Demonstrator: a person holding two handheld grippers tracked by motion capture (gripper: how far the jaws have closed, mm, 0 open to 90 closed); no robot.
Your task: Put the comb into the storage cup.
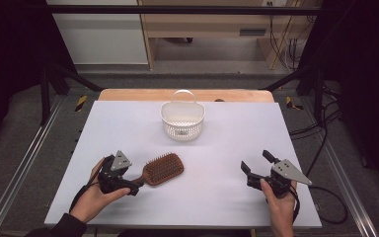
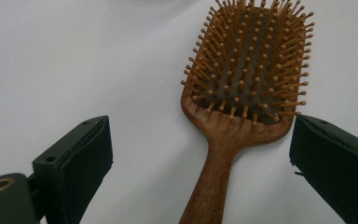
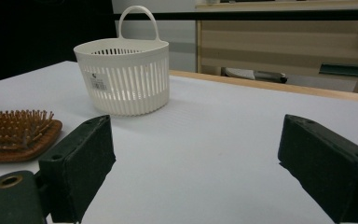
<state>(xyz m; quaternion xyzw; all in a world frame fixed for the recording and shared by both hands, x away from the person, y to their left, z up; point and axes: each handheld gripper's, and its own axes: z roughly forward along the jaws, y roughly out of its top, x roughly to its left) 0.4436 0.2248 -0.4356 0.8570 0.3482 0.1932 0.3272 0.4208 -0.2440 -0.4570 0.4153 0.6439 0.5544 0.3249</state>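
A wooden paddle hairbrush (image 1: 164, 169) lies bristles up on the white table (image 1: 237, 143), its handle pointing at my left hand. In the left gripper view the brush handle (image 2: 216, 172) runs between the two black jaws, with gaps on both sides. My left gripper (image 1: 134, 181) (image 2: 200, 123) is open around the handle and is not clamped on it. My right gripper (image 1: 255, 160) (image 3: 196, 121) is held low over the table at the right, open and empty. From there I see the brush head (image 3: 18, 133) at the left.
A white slotted basket (image 1: 182, 121) (image 3: 123, 79) with a loop handle stands upright at the back middle of the table. Bare tabletop lies between it and both grippers. The wooden table edge (image 1: 237, 95) runs behind it, with metal frame rails along both sides.
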